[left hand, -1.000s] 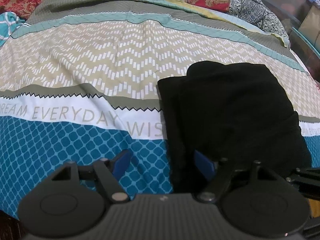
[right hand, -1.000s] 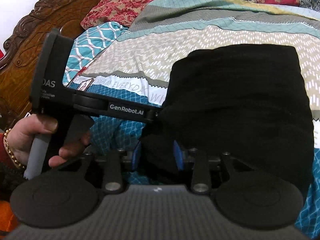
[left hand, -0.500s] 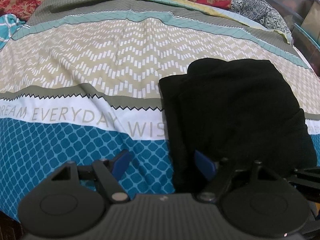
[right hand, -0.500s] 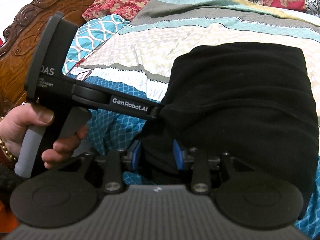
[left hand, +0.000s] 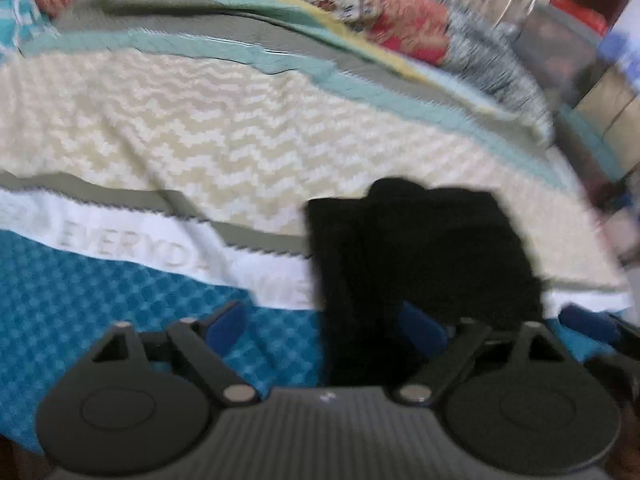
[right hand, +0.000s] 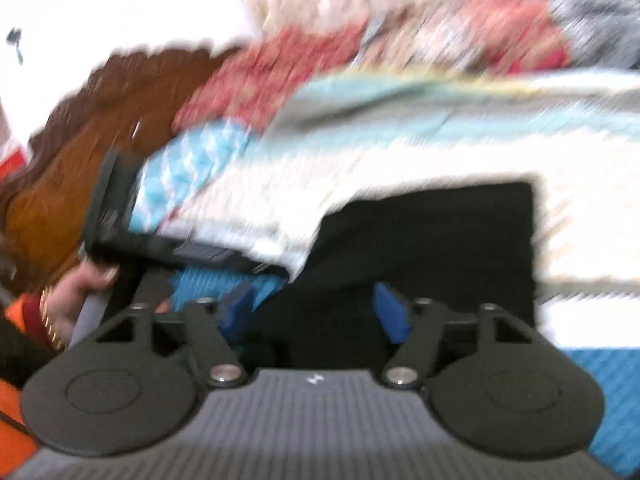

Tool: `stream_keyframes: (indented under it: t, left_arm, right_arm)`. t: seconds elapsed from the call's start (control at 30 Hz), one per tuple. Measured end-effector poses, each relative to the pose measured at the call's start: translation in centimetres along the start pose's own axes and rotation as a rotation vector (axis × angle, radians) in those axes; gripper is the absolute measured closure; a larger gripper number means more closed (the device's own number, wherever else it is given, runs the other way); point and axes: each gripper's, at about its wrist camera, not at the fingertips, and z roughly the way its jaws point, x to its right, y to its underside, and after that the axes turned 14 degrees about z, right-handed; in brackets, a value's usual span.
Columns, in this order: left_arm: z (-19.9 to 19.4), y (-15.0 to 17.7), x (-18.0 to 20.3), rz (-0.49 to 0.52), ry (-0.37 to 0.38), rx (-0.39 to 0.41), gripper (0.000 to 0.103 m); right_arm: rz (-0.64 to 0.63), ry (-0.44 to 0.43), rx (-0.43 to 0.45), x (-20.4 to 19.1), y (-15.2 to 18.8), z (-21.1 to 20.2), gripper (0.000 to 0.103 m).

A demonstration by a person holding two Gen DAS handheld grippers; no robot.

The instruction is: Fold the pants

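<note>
The black pants [left hand: 420, 248] lie folded into a compact block on the patterned bedspread [left hand: 200, 140]. My left gripper [left hand: 326, 326] hangs over their near left edge. Its jaws are opening, and the blue pads [left hand: 228, 322] stand wide apart without pressing the cloth. In the right wrist view the pants [right hand: 440, 248] sit just ahead of my right gripper [right hand: 316, 314]. Its jaws are opening too, with black cloth below and between them and no pad touching it. A hand [right hand: 76, 292] holds the left gripper's body [right hand: 120, 216] at the left. Both views are blurred.
A carved wooden headboard [right hand: 60, 168] rises at the left. Red floral quilts and pillows [left hand: 400, 20] are heaped along the bed's far side. Boxes [left hand: 608, 92] stand beyond the bed's right edge. Bare bedspread stretches to the left of the pants.
The right jaws, shut on the pants' near fold before, have spread off it. The left jaws have widened. Both grippers have drawn back and up, so the pants look smaller.
</note>
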Motion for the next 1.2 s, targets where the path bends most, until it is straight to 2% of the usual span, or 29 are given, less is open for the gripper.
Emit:
stream_keyframes:
  t: [0.07,0.13,0.3,0.4,0.43,0.5,0.57,0.63,0.7,0.8,0.9,1.0,1.1,1.17,1.2]
  left_arm:
    - [0.0,-0.1,-0.7,-0.064,0.1,0.015,0.0]
    - [0.9,-0.1,-0.8,-0.106,0.163,0.003,0.0]
    - [4.6,0.2,0.2,-0.147,0.25,-0.084,0.0]
    - [6.6,0.7,1.1,-0.141,0.283,-0.094,0.004]
    - [6.9,0.7,1.5,-0.122,0.281,-0.09,0.013]
    - [6.9,0.2,1.9,-0.104,0.281,-0.086,0.041]
    - [6.3,-1.0,1.4,-0.136,0.305,-0.074,0.052]
    - [5.2,-2.9,1.3,-0.148,0.335,-0.024,0.053]
    - [4.2,-5.9,2.0,-0.08,0.319,0.047,0.053]
    - [3.8,-11.2,2.5,0.031,0.279,0.181,0.053]
    - [6.3,-16.2,2.4,0.094,0.226,0.259,0.052]
    - [11.4,-19.7,2.2,0.148,0.124,0.26,0.053]
    - [17.1,-21.9,1.7,0.146,0.058,0.188,0.059]
    - [19.8,-22.0,1.2,0.135,0.032,0.14,0.057]
    - [20.8,-21.9,0.9,0.13,0.006,0.141,0.056]
  right_arm:
    - [0.045,0.036,0.084,2.0,-1.0,-1.9,0.012]
    - [0.125,0.075,0.117,4.3,-1.4,-2.7,0.012]
    - [0.308,0.111,0.038,9.7,-1.1,-0.9,0.011]
    - [0.399,0.048,-0.051,11.1,-0.3,1.7,0.013]
    - [0.436,0.034,-0.089,11.4,-0.1,2.7,0.018]
    - [0.473,0.04,-0.117,11.2,0.1,4.0,0.038]
    - [0.448,0.014,-0.121,9.6,-1.3,3.7,0.049]
    - [0.35,-0.017,-0.081,7.3,-3.1,3.1,0.052]
    - [0.237,-0.033,-0.016,5.1,-5.3,2.8,0.052]
    - [0.129,-0.072,0.11,4.1,-9.6,3.3,0.052]
    - [0.054,-0.068,0.213,5.1,-13.6,5.2,0.052]
    - [0.05,0.008,0.245,7.4,-16.3,9.3,0.053]
    - [0.066,0.097,0.225,9.7,-17.4,13.5,0.055]
    - [0.105,0.156,0.196,11.3,-17.2,15.4,0.055]
    - [0.127,0.184,0.183,12.1,-17.0,16.4,0.055]
